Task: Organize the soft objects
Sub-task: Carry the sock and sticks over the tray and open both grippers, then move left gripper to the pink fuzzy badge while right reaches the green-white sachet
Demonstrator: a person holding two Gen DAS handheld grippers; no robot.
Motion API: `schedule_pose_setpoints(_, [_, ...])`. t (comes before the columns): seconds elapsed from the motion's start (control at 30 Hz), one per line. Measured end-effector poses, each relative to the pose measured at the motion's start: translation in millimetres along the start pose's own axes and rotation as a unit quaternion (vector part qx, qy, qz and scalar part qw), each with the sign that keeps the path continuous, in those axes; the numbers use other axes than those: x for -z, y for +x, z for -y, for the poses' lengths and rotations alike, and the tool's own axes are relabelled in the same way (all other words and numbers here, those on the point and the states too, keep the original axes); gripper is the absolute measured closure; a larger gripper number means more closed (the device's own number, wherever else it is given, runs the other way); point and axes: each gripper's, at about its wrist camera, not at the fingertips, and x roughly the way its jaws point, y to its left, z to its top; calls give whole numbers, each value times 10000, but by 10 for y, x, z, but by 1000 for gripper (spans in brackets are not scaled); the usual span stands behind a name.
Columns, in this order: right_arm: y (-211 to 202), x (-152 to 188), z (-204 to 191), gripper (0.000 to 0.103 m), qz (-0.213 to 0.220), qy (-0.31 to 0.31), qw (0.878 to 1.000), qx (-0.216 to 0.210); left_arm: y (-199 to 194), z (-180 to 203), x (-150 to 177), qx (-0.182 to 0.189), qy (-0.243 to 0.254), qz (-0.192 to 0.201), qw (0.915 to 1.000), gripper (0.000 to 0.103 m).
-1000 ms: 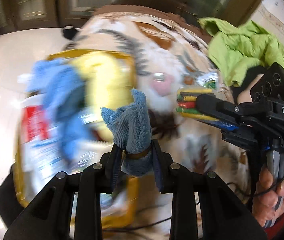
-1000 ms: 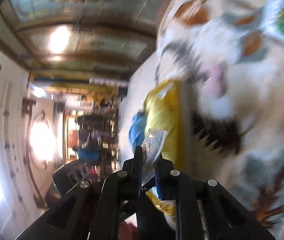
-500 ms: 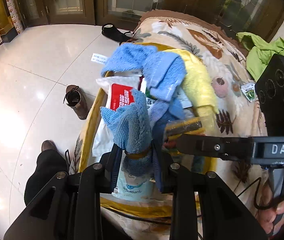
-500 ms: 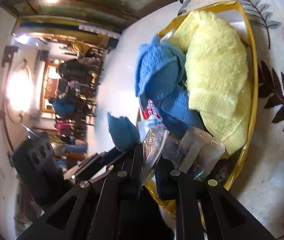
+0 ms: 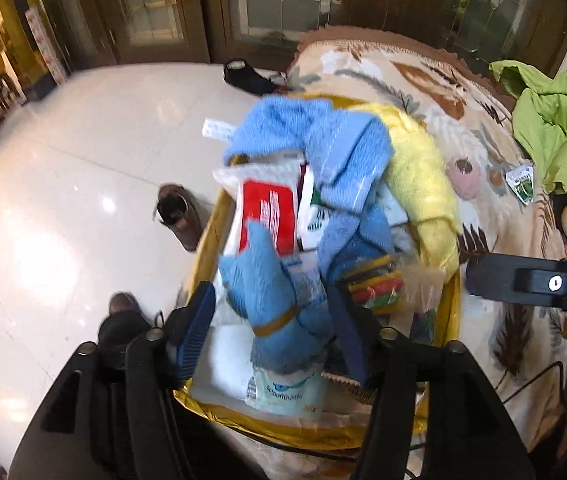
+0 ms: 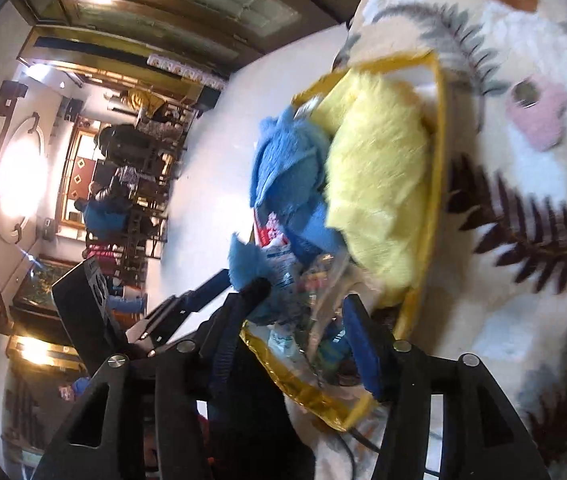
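The left tool (image 5: 271,320) is standing wide open over the near end of the yellow basket (image 5: 449,300), and the rolled blue cloth (image 5: 271,304), bound with a band, is sitting loose between its fingers, resting on the packets inside the basket rather than being pinched. The right tool (image 6: 303,312) is likewise spread open above the same near end, with a clear crinkly packet (image 6: 323,300) lying between its fingers, apparently let go. Judging from this, the step in hand is dropping items into the basket, and the release looks complete on both sides.

The next move is probably calling for both tools to lift straight up and away, so that the fingers are not dragging the cloth or the packet back out.

The basket is sitting on a patterned blanket (image 5: 423,80), with its left rim close to the blanket's edge and the tiled floor (image 5: 83,160) beyond that. The basket is already piled high with a yellow towel (image 5: 419,176) and a blue towel (image 5: 323,140) at its far end, so little room remains inside. To the right of the basket the blanket is offering open space; the green garment (image 5: 551,112) is lying well apart from it.
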Motion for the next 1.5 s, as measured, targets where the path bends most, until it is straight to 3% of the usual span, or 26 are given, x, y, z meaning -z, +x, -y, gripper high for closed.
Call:
schedule_pose_setpoints(0.17, [-371,30,211,44,346,237,9991,-12,-139,167,-70,-63,199,310,9993,43])
schedule_pose_setpoints(0.3, [-732,41,497,39,705,566,9959,-79,-208,366,-144,143,339,366,9987,41])
schedule_pose_setpoints(0.37, [-945,28,654,39,956,732,9927,-53,-229,479,-198,269,388,369,9982,41])
schedule_pose_setpoints(0.5, [-1268,34,921,38,1322,1072,9854,-51,-290,780,-273,175,722,587,9955,41])
schedule_pose_setpoints(0.77, [-1696,129,1375,38,1729,1469,9739,39,-232,1270,-399,281,1151,611,9911,41])
schedule_pose_setpoints(0.87, [-1823,139,1546,36,1891,1640,9681,82,-186,1384,-535,505,1137,523,9908,41])
schedule_pose_setpoints(0.97, [-1940,110,1724,35,2032,1831,9617,159,-133,1398,-839,903,797,320,9922,41])
schedule_pose_setpoints(1.07, [-2014,49,1879,34,2141,1963,9565,253,-24,1451,-1071,985,598,182,9932,31])
schedule_pose_setpoints(1.17, [-2029,-42,2010,33,2212,2104,9518,284,180,1606,-1197,1207,516,-94,9913,31])
schedule_pose_setpoints(1.3, [-2031,-199,2133,32,2241,2178,9489,445,463,1858,-1217,1252,637,-344,9895,31])
schedule_pose_setpoints(1.5, [-1987,-363,2334,32,2198,2378,9445,558,791,2190,-1088,1249,1194,-636,9829,31])
